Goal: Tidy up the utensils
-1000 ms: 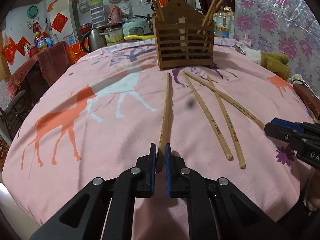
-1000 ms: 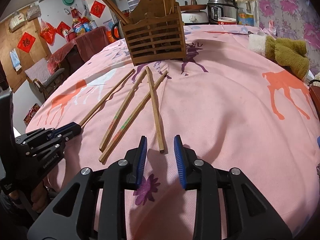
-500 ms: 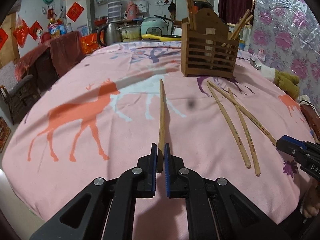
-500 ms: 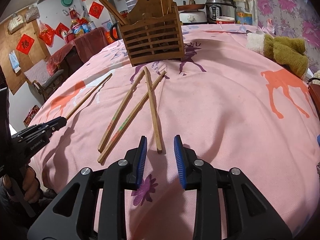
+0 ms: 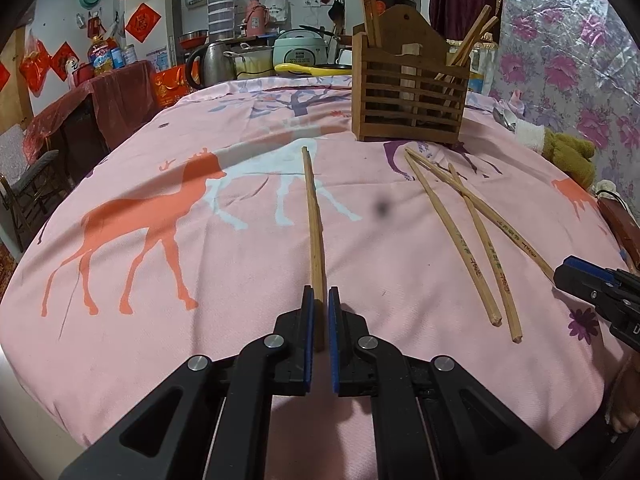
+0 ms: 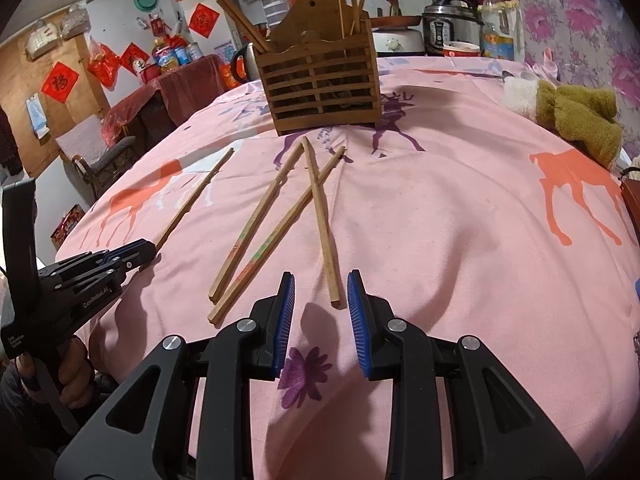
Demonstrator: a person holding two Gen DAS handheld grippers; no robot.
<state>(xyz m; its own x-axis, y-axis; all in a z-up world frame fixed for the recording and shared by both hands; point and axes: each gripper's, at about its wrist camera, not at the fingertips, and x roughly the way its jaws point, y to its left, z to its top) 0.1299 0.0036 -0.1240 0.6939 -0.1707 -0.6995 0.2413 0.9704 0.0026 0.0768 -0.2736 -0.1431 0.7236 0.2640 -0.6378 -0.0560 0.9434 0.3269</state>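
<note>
Both grippers are black plastic with round silver screws. The left gripper [image 5: 319, 304] and the right gripper [image 6: 321, 292] have blue ridged pads [image 6: 285, 312] inside their fingers. Small white letters mark the left one's side.

Both views taken low over the near edge of the pink tablecloth [image 5: 168, 168], angled down and forward along each gripper's own fingers toward the wooden utensil holder [image 5: 408, 92] by the far edge. Left view set further left, right view further right. Shared: holder, loose chopsticks [image 6: 276, 224], mid-table.
</note>
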